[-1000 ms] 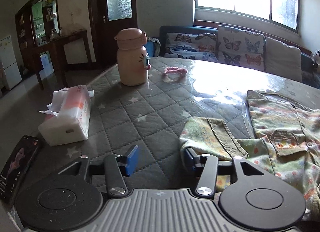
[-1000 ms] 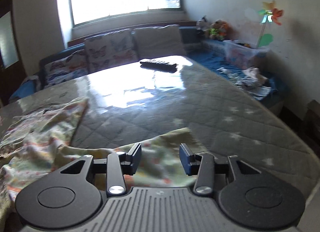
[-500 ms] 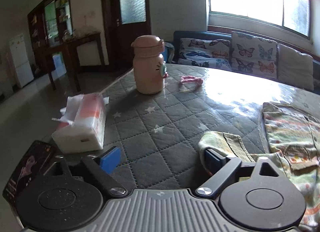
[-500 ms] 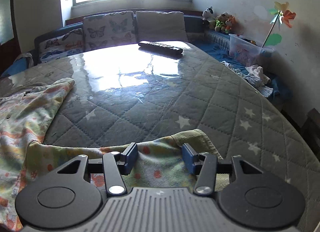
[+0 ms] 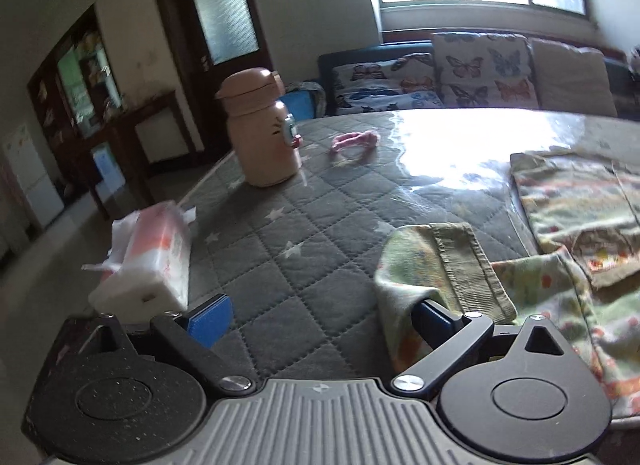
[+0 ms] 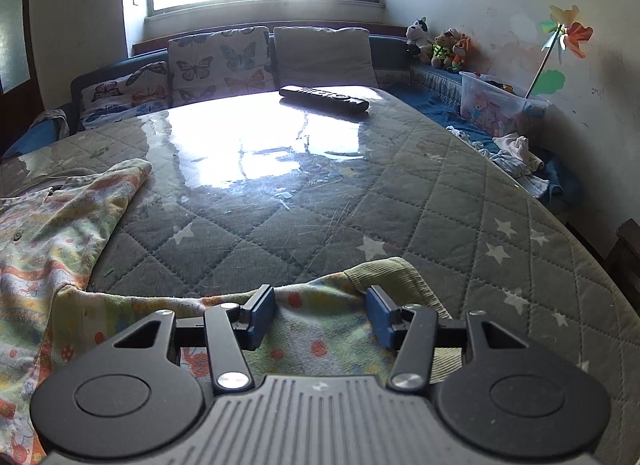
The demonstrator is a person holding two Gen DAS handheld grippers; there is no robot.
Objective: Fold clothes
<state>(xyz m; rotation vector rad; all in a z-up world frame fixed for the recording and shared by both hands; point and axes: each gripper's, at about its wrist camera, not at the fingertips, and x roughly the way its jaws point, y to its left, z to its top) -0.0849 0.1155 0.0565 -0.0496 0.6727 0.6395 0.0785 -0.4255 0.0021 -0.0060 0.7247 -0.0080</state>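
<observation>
A small patterned garment in pale green with orange prints lies spread on the grey quilted table [image 5: 304,233]. In the left wrist view one sleeve [image 5: 436,261] with a ribbed cuff lies at the right finger of my left gripper [image 5: 320,315], which stands wide open; the cloth drapes over that finger's pad. The garment's body [image 5: 576,201] with a pocket lies to the right. In the right wrist view the other sleeve [image 6: 320,329] lies under my right gripper [image 6: 322,313], which is open with cloth between its fingers. The garment's body [image 6: 52,217] lies to the left.
A pink flask [image 5: 260,129], a pink hair tie [image 5: 354,141] and a tissue pack [image 5: 148,257] sit on the table's left part. A black remote [image 6: 324,97] lies at the far edge. A sofa with butterfly cushions [image 6: 216,61] stands behind; toys and clothes lie at the right.
My left gripper has opened much wider and its right finger has slid under the sleeve's edge. The right gripper has moved forward over the other sleeve and opened a little.
</observation>
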